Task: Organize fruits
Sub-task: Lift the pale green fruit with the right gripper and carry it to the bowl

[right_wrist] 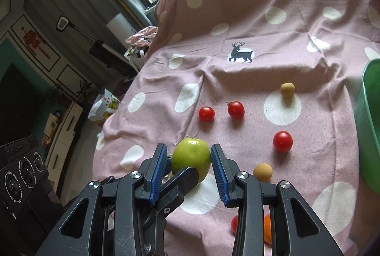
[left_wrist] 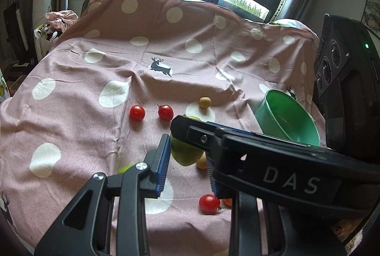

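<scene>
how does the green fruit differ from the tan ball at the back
The green fruit is far bigger than the tan ball. It is smooth and glossy green with a stem, while the ball is matte tan. The fruit sits between the right gripper pads, whereas the ball lies free on the cloth on a white dot. Both are roundish and outside the green bowl.

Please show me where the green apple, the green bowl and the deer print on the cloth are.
green apple (right_wrist: 190,156): right wrist view, upper front skin.
green bowl (left_wrist: 291,124): left wrist view, inner wall.
deer print (right_wrist: 239,52): right wrist view, body of the deer.
</scene>
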`<state>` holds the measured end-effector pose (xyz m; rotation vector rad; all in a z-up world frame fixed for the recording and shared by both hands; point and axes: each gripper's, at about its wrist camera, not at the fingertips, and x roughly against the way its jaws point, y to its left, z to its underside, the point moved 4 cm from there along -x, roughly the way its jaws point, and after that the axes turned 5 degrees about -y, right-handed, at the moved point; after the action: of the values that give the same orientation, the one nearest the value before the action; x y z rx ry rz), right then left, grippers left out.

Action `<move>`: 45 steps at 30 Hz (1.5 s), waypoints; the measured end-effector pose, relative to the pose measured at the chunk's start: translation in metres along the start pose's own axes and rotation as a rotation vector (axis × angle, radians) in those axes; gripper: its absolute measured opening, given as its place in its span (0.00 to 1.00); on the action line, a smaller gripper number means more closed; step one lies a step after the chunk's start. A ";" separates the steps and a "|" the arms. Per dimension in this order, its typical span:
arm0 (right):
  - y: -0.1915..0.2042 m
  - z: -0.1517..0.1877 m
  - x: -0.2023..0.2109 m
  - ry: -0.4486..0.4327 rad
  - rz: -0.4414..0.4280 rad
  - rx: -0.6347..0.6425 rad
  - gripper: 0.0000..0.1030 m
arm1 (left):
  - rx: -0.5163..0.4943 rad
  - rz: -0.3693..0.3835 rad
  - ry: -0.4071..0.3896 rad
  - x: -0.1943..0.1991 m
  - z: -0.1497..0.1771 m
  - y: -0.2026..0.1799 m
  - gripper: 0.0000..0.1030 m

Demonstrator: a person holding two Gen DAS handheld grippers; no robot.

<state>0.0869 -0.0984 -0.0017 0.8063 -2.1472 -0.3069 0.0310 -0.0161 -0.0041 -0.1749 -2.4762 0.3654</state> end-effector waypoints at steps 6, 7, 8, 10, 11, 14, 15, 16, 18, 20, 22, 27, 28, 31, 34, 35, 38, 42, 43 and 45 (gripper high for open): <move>0.003 -0.001 0.008 -0.025 0.000 0.008 0.39 | -0.012 0.007 -0.020 0.007 -0.001 -0.006 0.27; 0.003 -0.001 0.009 -0.029 -0.002 0.008 0.39 | -0.014 0.007 -0.024 0.008 -0.002 -0.007 0.27; 0.004 -0.001 0.010 -0.033 -0.005 0.008 0.39 | -0.017 0.008 -0.029 0.010 -0.002 -0.008 0.27; 0.004 0.000 0.016 -0.044 -0.007 0.010 0.39 | -0.023 0.011 -0.039 0.013 -0.003 -0.010 0.27; 0.004 -0.001 0.018 -0.048 -0.008 0.011 0.39 | -0.023 0.013 -0.043 0.014 -0.004 -0.011 0.27; 0.007 0.000 0.025 -0.067 -0.006 0.018 0.39 | -0.031 0.016 -0.059 0.019 -0.005 -0.014 0.27; 0.009 -0.001 0.027 -0.074 -0.006 0.021 0.39 | -0.034 0.016 -0.066 0.021 -0.006 -0.016 0.27; 0.009 -0.001 0.029 -0.081 -0.007 0.023 0.39 | -0.036 0.017 -0.074 0.023 -0.007 -0.017 0.26; 0.012 -0.002 0.035 -0.096 -0.007 0.028 0.39 | -0.042 0.020 -0.088 0.028 -0.008 -0.020 0.27; 0.014 -0.002 0.040 -0.115 -0.004 0.040 0.39 | -0.052 0.023 -0.102 0.033 -0.010 -0.025 0.27; 0.015 -0.004 0.047 -0.138 0.005 0.050 0.39 | -0.067 0.028 -0.112 0.035 -0.013 -0.030 0.26; 0.011 -0.009 0.065 -0.188 0.004 0.048 0.39 | -0.105 0.038 -0.143 0.041 -0.020 -0.046 0.27; 0.010 -0.010 0.068 -0.198 0.006 0.043 0.39 | -0.112 0.042 -0.145 0.041 -0.021 -0.050 0.26; 0.003 -0.014 0.078 -0.225 0.006 0.032 0.39 | -0.139 0.049 -0.156 0.041 -0.025 -0.062 0.26; -0.007 -0.018 0.089 -0.256 0.013 0.019 0.39 | -0.170 0.064 -0.160 0.038 -0.029 -0.077 0.26; -0.011 -0.019 0.093 -0.265 0.016 0.012 0.39 | -0.181 0.069 -0.159 0.036 -0.031 -0.082 0.27; -0.025 -0.024 0.106 -0.296 0.019 -0.018 0.39 | -0.212 0.086 -0.166 0.031 -0.035 -0.099 0.27; -0.043 -0.028 0.123 -0.340 0.034 -0.052 0.39 | -0.249 0.118 -0.174 0.024 -0.038 -0.122 0.27; -0.048 -0.029 0.126 -0.348 0.038 -0.063 0.39 | -0.258 0.125 -0.173 0.021 -0.039 -0.128 0.27; -0.057 -0.030 0.133 -0.363 0.049 -0.082 0.39 | -0.272 0.144 -0.170 0.015 -0.039 -0.138 0.27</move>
<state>0.0719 -0.2255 0.0715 0.6899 -2.4681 -0.5477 0.0371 -0.1357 0.0761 -0.4525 -2.6824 0.1041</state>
